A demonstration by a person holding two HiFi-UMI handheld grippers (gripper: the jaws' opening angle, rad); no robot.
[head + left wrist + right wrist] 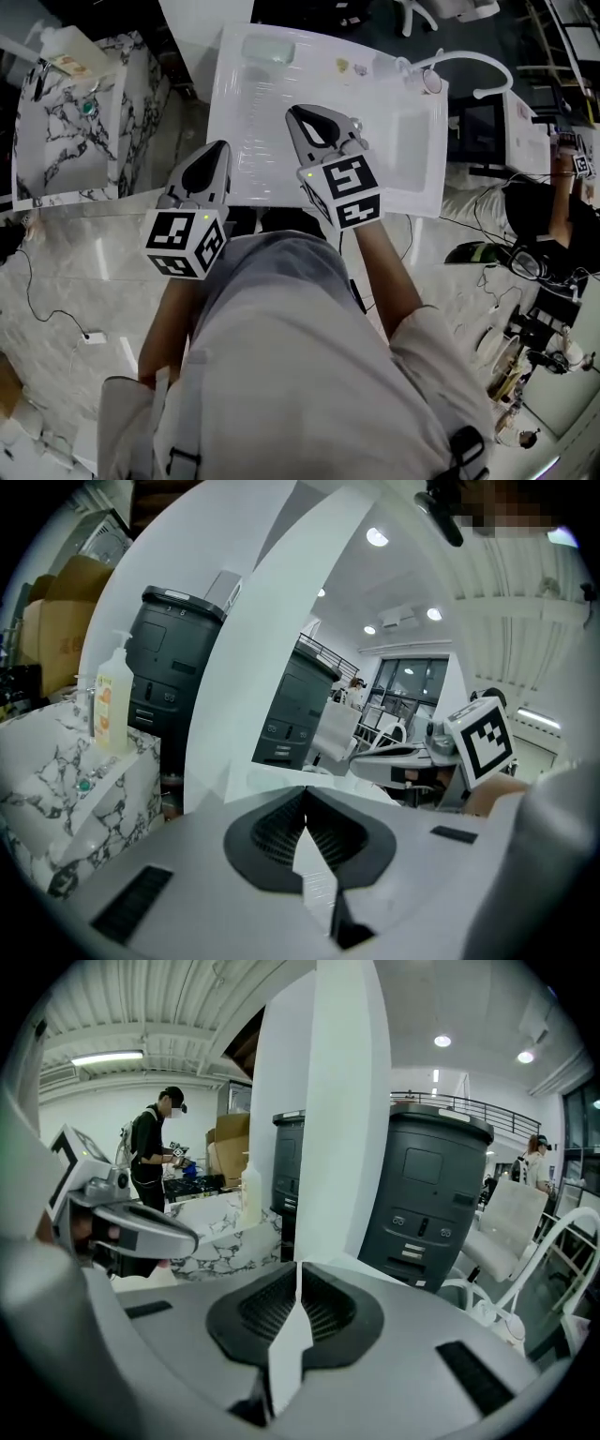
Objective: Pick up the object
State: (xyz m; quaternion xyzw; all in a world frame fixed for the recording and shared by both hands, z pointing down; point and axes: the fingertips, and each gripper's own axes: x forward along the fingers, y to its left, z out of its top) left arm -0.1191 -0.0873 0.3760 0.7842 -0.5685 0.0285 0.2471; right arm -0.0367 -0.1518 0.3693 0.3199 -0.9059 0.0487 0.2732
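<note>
Both claws are clenched with nothing between them: each claw's own view shows its ribbed pads meeting at the tips, with only background beyond. My left claw (219, 150) hangs over the near edge of the white bench (246, 150). My right claw (302, 114) is further in over the bench top, pointing away from me.

I take the task's thing to be the pale green object (269, 49), lying at the far end of the bench (soap or a small dish, I cannot tell which). It lies ahead of both claws and slightly left of the right claw's line, well apart from either. Its long axis runs across the bench, left to right.

The right claw is the nearer, so I judge it the one to reach forward, releasing before it gets there. The sink (412, 141) lies off to the right, clear of that path.
</note>
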